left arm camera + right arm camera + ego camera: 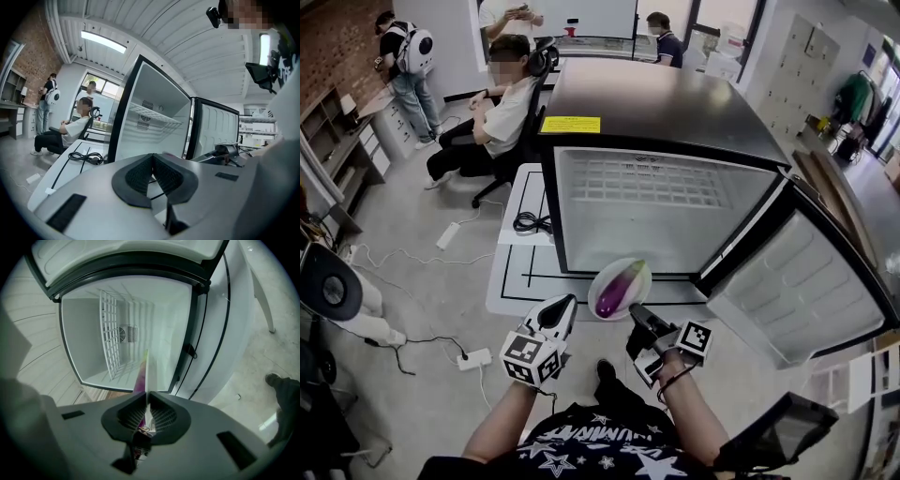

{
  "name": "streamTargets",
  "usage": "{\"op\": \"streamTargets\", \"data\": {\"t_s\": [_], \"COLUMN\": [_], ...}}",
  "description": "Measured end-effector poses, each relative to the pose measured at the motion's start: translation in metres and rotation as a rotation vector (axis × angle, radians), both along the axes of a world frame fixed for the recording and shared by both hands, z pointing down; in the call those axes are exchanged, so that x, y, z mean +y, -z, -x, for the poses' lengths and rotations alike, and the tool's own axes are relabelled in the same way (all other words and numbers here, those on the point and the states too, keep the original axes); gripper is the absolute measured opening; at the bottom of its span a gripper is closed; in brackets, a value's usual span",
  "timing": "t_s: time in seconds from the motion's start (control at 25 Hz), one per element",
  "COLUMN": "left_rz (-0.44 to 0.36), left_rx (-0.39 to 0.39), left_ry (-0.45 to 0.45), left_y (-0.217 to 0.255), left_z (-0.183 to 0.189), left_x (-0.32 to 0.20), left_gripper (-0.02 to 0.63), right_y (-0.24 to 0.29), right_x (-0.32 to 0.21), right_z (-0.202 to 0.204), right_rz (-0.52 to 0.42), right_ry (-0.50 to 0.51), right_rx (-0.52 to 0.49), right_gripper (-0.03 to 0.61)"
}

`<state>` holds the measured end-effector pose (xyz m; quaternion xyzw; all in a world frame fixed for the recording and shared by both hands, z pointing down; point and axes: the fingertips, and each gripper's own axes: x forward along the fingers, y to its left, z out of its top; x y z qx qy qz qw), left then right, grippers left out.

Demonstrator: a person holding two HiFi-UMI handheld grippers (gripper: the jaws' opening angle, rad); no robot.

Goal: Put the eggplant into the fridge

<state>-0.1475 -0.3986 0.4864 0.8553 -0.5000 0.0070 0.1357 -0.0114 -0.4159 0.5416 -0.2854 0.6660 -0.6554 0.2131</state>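
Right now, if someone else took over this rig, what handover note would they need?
Left gripper: fingers shut, empty, beside the plate.
Right gripper: fingers shut on the rim of the white plate; the eggplant lies on it.
Fridge: door open, wire shelf inside.
Done: eggplant is lifted on its plate, in front of the opening.
Left: carry the plate in, set it down, let go, probably close the door.
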Motion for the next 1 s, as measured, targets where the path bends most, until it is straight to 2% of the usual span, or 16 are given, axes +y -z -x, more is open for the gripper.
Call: {"op": "streamTargets", "data": {"t_s": [0.44, 1.0], "left_rz": [0.005, 0.028], "left_rx": [-0.005, -0.001], "left_ry": [0.036, 0.116], "left_y": [0.007, -0.004], "left_z": [0.003, 0.013], "left_x": [-0.050, -0.084], "left_gripper": [0.009, 0.009], "right_y": [0.006, -0.007], "right_x": [-0.059, -0.113], "right_z": [0.009, 0.029], "right_rz": [0.009, 0.030], "right_ry": [0.054, 0.141], "right_rx": [0.005, 0.001], "right_gripper": [0.021, 0.021]}}
